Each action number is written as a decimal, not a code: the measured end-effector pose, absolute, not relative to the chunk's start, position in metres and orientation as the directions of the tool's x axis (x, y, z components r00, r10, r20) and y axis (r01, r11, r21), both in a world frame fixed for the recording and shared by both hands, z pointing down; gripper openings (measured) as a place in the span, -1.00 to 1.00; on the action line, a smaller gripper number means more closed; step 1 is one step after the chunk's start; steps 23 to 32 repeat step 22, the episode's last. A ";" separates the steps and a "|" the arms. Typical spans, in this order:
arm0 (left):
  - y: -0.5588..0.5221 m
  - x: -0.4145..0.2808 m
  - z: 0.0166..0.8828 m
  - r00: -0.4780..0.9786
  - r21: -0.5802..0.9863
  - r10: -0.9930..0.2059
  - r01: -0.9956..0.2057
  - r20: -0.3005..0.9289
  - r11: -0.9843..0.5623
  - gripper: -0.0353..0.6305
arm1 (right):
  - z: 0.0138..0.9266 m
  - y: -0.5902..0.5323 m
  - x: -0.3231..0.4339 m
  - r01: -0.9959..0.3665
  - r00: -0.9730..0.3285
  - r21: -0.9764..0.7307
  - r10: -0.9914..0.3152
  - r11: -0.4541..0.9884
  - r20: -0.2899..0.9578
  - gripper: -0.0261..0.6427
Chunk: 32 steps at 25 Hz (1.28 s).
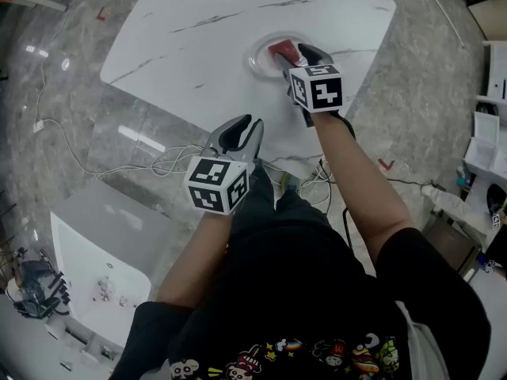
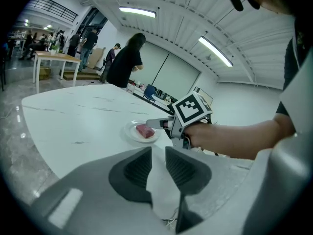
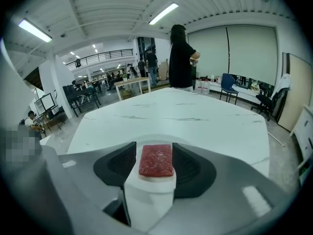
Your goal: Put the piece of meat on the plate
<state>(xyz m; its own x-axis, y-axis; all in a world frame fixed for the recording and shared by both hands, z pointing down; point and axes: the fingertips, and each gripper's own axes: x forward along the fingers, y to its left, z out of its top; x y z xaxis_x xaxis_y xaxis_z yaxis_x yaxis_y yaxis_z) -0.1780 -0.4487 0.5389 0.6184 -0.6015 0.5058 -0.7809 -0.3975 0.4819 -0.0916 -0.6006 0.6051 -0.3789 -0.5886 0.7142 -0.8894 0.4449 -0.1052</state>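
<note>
Your right gripper (image 1: pixel 305 56) has its jaws closed in on the piece of meat (image 3: pixel 156 159). Both pads look pressed on its sides, up near the tips. The meat is at the plate (image 2: pixel 131 133), out at 12 o'clock from you on the white table (image 1: pixel 198 38). It lies on the plate or just over it; I cannot tell if it touches. Your left gripper (image 2: pixel 157 153) has its jaws shut on nothing. It hangs down at 7 o'clock from the plate, by the near edge of the table, well apart from it.

Here is what could go wrong.

If you pull your right hand away with the jaws closed like this, I think the meat will come along and leave the plate. Then the job is not done.

The pads only hold the meat near their tips. That is a small hold. If you shake or tip your hand, the meat may slip out. It could land on the rim, or roll off onto the table.

The meat looks soft and wet. When you open up, it may stick to one pad. Then it gets dragged to the side as you back off toward 5 o'clock.

The plate looks small and light, and nothing holds it. If a jaw bumps the rim, the plate may slide or tip.

So open wide first, right over the middle of the plate, and then lift straight up.
</note>
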 end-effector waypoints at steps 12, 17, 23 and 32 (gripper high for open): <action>-0.456 -0.161 0.507 0.617 0.407 -0.613 -0.787 0.493 -0.464 -0.29 | 0.533 -0.556 -0.058 -0.886 -0.431 -0.153 -0.656 0.438 0.620 -0.18; -0.449 -0.146 0.490 0.611 0.373 -0.626 -0.792 0.485 -0.483 -0.29 | 0.505 -0.529 -0.042 -0.878 -0.462 -0.191 -0.678 0.438 0.571 -0.20; -0.429 -0.124 0.477 0.608 0.355 -0.632 -0.794 0.480 -0.494 -0.29 | 0.485 -0.490 -0.024 -0.866 -0.490 -0.216 -0.678 0.451 0.548 -0.20; -0.429 -0.124 0.477 0.608 0.355 -0.632 -0.794 0.480 -0.494 -0.29 | 0.485 -0.490 -0.024 -0.866 -0.490 -0.216 -0.678 0.451 0.548 -0.20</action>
